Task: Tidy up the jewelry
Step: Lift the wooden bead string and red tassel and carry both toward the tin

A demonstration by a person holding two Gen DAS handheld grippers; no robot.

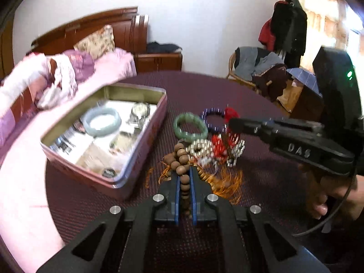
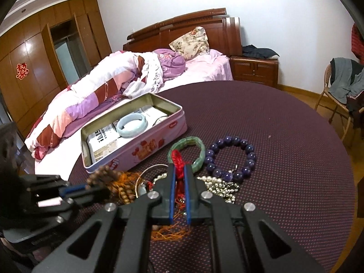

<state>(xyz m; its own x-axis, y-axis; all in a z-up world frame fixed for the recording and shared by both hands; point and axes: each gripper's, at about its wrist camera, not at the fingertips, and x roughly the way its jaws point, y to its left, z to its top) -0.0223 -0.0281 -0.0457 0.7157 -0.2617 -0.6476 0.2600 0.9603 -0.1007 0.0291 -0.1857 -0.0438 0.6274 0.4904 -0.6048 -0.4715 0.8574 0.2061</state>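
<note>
My left gripper (image 1: 184, 170) is shut on a brown wooden bead strand (image 1: 180, 157) with orange tassels, at the edge of a jewelry pile. My right gripper (image 2: 179, 168) is shut on a red knotted cord (image 2: 177, 159); it shows in the left wrist view (image 1: 232, 122) coming in from the right. The left gripper shows in the right wrist view (image 2: 91, 187). A green jade bracelet (image 2: 195, 146), a purple bead bracelet (image 2: 229, 159) and silver bead strands (image 2: 218, 186) lie on the table. A pink open tin (image 2: 145, 145) holds a pale bangle (image 2: 132, 126).
The round table (image 2: 284, 159) has a dark purple dotted cloth. A bed (image 2: 102, 86) with pink bedding stands behind it. A chair (image 2: 341, 91) with clothes is at the right. Papers line the tin's bottom.
</note>
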